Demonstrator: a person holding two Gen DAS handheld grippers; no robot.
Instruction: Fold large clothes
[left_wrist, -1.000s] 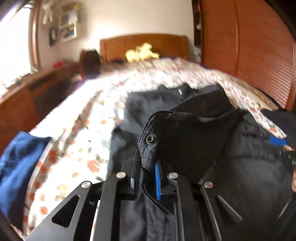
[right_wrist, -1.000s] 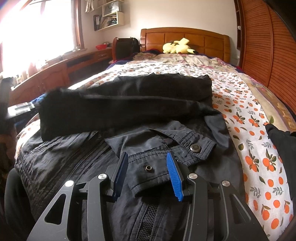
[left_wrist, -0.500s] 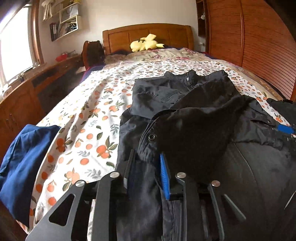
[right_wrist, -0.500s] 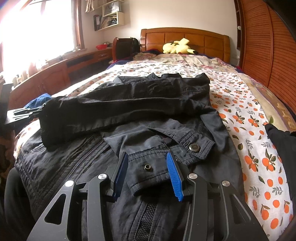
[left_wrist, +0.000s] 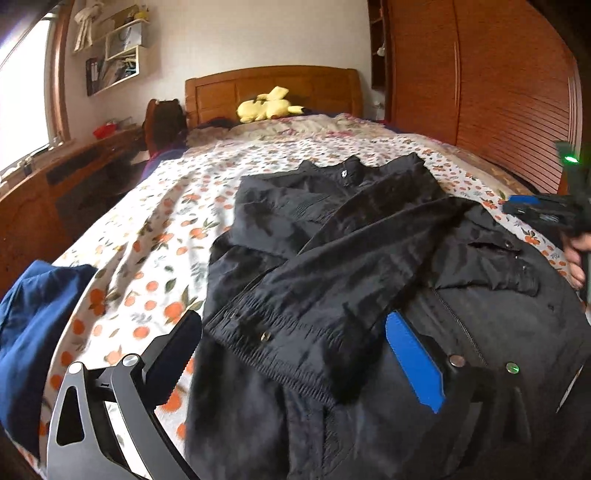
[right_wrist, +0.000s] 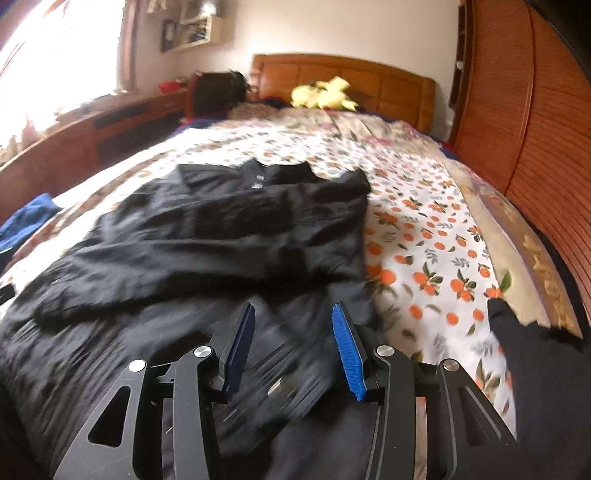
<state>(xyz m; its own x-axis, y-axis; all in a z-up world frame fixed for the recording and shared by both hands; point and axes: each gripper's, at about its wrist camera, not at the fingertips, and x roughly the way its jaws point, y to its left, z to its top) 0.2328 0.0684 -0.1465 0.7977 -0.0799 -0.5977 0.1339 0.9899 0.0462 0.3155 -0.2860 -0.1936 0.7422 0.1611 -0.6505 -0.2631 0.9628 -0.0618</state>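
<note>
Jacket: a large black jacket (left_wrist: 369, 258) lay spread flat on the bed, collar toward the headboard, hem toward the cameras.
Sleeves: both sleeves were folded across the jacket's front; one snap-buttoned cuff (left_wrist: 273, 332) rested on the jacket's near part, and the other cuff (left_wrist: 513, 273) lay on its right side.
Left gripper: the left gripper (left_wrist: 295, 362) hung just over the jacket's near cuff, its jaws opening and standing very wide; the cuff lay between the blue pads, but neither pad pressed on it.
Right gripper: the right gripper (right_wrist: 293, 347) hovered over the jacket's lower front, jaws partly apart with nothing clamped; the fabric below was blurred.
Hand: in the left wrist view, a hand (left_wrist: 576, 258) held the right gripper at the jacket's right edge.
Bed: the bedspread (left_wrist: 155, 258), white with an orange-fruit print, showed on both sides of the jacket.
Blue cloth: a dark blue garment (left_wrist: 33, 332) lay at the bed's edge, left of the jacket.
Toy: a yellow plush toy (left_wrist: 267, 109) sat beyond the jacket, against the wooden headboard (left_wrist: 273, 85).
Wardrobe: a slatted wooden wardrobe (right_wrist: 535, 147) stood to the right of the jacket.
</note>
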